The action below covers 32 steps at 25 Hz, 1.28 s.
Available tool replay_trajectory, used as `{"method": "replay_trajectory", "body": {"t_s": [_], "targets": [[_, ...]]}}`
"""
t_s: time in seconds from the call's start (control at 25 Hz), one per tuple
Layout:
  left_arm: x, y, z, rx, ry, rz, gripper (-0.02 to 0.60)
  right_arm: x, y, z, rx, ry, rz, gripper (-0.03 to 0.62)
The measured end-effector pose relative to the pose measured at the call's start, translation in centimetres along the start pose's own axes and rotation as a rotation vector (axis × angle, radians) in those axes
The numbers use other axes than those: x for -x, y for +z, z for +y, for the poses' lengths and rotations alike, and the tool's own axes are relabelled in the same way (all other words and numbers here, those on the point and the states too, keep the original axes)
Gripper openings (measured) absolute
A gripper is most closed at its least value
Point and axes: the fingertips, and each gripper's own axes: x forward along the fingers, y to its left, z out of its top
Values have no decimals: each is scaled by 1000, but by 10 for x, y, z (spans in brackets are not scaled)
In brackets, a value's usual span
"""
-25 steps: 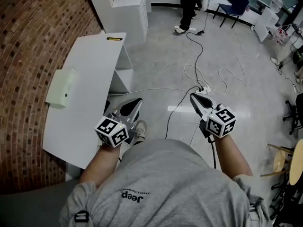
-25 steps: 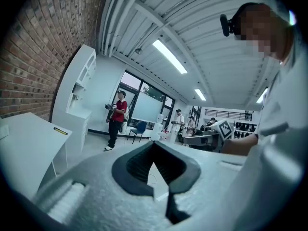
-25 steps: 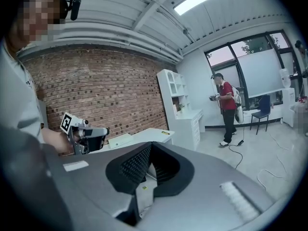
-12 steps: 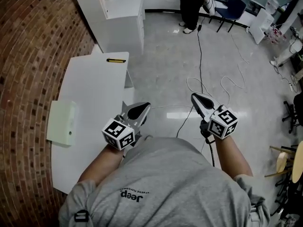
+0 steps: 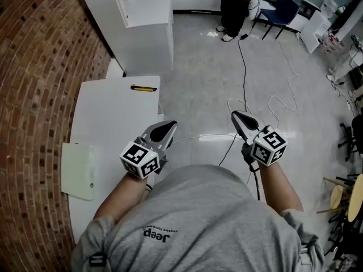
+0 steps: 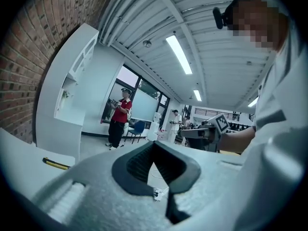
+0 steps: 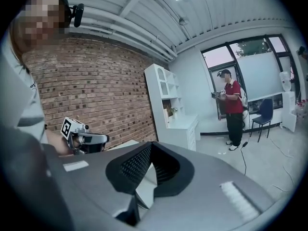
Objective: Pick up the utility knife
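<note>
The utility knife, yellow and black, lies near the far edge of the white table on my left; in the left gripper view the knife shows low at the left. My left gripper hovers at the table's right edge, well short of the knife, shut and empty. In its own view its tips meet. My right gripper hangs over the floor to the right, also shut with nothing in it, tips together. Each gripper sees the other beside it.
A pale green box lies on the table's near left. A white shelf cabinet stands beyond the table against the brick wall. Cables trail over the floor; a person in a red top and a blue chair are far ahead.
Both grippers, still shut, have been carried forward along the table. The knife and table now sit lower and nearer in the head view, and the green box has slid back toward me.
</note>
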Motion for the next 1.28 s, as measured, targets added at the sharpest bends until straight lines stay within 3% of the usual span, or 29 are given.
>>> {"method": "replay_trajectory", "body": {"t_s": [0.2,0.4,0.6,0.92,1.08,1.28], "targets": [[-30,8,34,8,28,8,0,-28,6,-43,-29,2,5,9],[-84,15,64,0,89,12,0,-63,11,-114,-49,52,7,9],[-167,28,106,-9,160,-12,0,-113,28,-208,-45,127,16,9],[-308,78,164,-5,259,-35,0,-172,91,-342,12,214,58,9],[-347,93,186,-16,249,-30,0,-197,100,-371,-9,217,59,9],[-364,96,212,-12,193,-13,0,-221,92,-377,-34,190,73,9]]}}
